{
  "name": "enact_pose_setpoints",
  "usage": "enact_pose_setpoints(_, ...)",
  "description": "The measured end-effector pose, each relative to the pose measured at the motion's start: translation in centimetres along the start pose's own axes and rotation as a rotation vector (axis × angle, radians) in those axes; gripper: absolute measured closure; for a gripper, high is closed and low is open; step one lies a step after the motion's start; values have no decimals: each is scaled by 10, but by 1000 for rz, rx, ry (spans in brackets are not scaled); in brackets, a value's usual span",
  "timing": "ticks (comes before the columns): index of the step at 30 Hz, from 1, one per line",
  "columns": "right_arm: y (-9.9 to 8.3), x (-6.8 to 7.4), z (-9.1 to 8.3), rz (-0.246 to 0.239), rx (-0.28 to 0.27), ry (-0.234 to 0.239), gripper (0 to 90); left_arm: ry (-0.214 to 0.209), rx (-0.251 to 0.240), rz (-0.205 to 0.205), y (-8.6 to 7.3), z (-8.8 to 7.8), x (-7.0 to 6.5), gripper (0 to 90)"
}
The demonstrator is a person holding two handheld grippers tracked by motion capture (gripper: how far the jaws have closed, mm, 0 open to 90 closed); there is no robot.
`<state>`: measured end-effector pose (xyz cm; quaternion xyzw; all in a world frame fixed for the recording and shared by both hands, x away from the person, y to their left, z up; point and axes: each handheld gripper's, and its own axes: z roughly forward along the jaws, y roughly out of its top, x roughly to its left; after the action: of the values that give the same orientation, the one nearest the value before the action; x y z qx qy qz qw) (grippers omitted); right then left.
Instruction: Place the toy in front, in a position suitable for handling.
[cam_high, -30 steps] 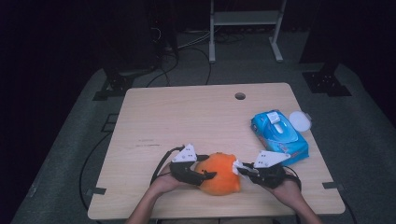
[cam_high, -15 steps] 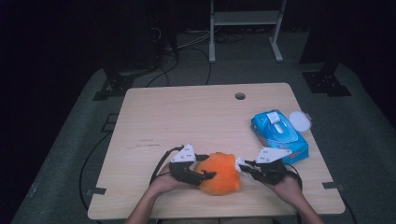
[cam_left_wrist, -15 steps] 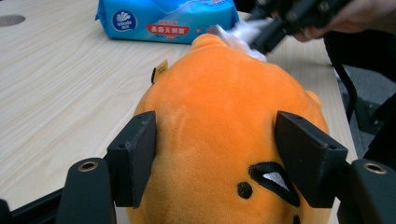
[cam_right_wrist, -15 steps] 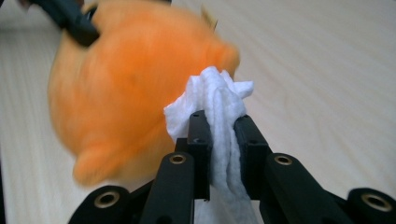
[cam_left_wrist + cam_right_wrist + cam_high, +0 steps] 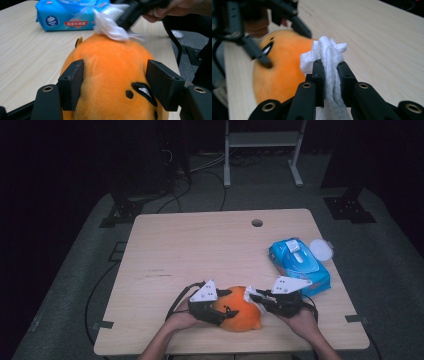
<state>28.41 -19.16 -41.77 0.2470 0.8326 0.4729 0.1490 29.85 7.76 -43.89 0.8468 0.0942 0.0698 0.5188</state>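
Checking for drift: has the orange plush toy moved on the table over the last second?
No. The orange plush toy sits the same way from the blue wipes pack and the table's near edge.

Looking along my right gripper [image 5: 329, 67], I see its two black jaws pinched tight on a bunched white wipe [image 5: 329, 57], which sticks up above them. The wipe's left edge lies against an orange plush toy [image 5: 279, 70] with black face markings, resting on the pale wooden table [image 5: 382, 42]. My left gripper [image 5: 282, 32], blurred, clasps the toy from the far side.
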Motion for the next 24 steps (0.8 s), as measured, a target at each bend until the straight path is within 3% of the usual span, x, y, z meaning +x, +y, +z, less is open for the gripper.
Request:
enact_pose_setpoints(4,5,6,2,-17,-13,-18,779,-10,14,64,4,2,-8,283)
enact_pose_setpoints(8,2,3,2,-42,9,-32,780,-4,17,53,5,-4,-2,197)
enact_pose_setpoints(10,-2,0,0,-44,26,-50,780,15,9,2,5,-5,3,197)
enact_pose_setpoints(12,-4,-4,-1,-27,29,-61,780,32,7,-13,3,-1,3,206)
enact_pose_setpoints(14,-1,-2,1,-31,24,-76,780,37,7,5,3,5,-1,237)
enact_pose_setpoints(19,8,6,6,-46,-4,-53,780,17,23,84,6,6,-12,260)
enact_pose_setpoints(21,6,2,6,-32,-4,-52,778,3,24,91,6,5,-13,269)
enact_pose_setpoints(23,1,-4,5,-43,34,-116,779,1,24,93,6,5,-13,270)
enact_pose_setpoints(24,0,-6,5,-34,38,-116,780,1,23,94,6,5,-13,270)
